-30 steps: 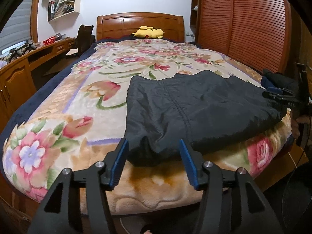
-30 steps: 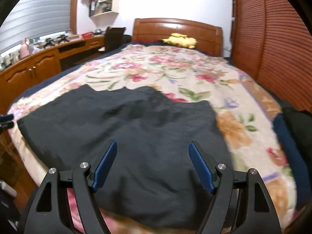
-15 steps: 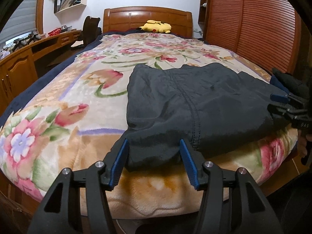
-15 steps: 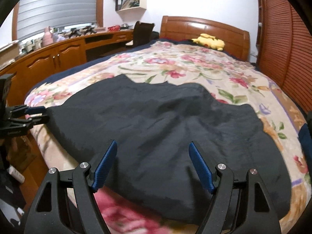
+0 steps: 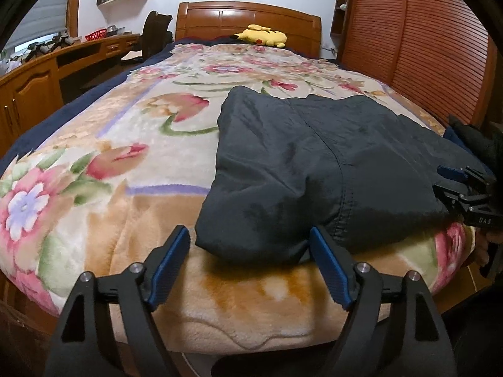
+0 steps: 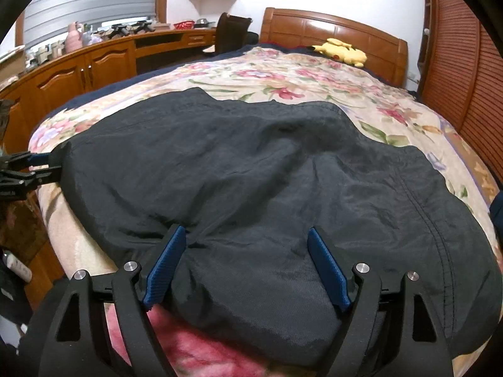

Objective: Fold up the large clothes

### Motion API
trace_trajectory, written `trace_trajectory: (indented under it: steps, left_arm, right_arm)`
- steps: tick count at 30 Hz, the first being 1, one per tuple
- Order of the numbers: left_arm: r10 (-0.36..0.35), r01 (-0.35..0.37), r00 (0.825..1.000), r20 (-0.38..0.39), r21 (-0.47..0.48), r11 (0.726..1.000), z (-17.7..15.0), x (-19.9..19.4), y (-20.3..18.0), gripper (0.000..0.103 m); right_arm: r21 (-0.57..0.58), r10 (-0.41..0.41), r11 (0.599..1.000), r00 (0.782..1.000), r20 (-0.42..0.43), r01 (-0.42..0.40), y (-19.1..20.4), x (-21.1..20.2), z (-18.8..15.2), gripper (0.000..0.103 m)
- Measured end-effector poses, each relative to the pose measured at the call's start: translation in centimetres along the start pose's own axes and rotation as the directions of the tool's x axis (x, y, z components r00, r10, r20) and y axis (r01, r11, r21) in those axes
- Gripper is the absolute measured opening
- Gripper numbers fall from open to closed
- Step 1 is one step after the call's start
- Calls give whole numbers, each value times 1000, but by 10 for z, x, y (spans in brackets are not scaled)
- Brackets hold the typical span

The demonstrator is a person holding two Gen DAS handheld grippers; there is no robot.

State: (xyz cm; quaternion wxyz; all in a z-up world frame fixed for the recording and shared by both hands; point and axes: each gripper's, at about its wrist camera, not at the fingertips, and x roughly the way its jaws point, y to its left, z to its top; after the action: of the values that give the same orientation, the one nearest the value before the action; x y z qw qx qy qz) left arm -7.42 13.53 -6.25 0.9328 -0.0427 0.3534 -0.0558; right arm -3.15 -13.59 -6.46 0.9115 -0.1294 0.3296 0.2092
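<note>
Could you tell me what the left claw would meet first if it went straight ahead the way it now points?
Most likely the near edge of the black garment, which bulges between the open left claw on the floral blanket; depth is uncertain.

The left gripper is spread wide at the foot edge of the bed, its blue pads either side of the near left corner of the black garment. The garment lies across the floral blanket towards the bed's right edge, where the right gripper reaches its far end. A yellow plush toy rests by the headboard.
</note>
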Motion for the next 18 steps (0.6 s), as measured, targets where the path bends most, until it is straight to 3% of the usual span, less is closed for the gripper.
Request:
trace_trajectory:
  steps: [11,12,15,18]
  left_arm:
    - [6,-6,1000,1,26,1000,1,0,-2,79]
    - [-1,1,1000,3,32,999,2,-1,-3,75]
    - [-56,56,998,-3,44,997,5,-3,-8,50]
    - [-63,62,998,14,77,995,12,-9,-17,25]
  right_arm:
    - [8,-8,1000,1000,0,8,3,3,-1,82]
    - [3,-11,1000,1000,0,11,4,3,-2,82]
    - [2,-11,1000,1000,1,11,5,3,-2,82]
    - [0,-13,1000,1000,0,13,5,3,-2,82]
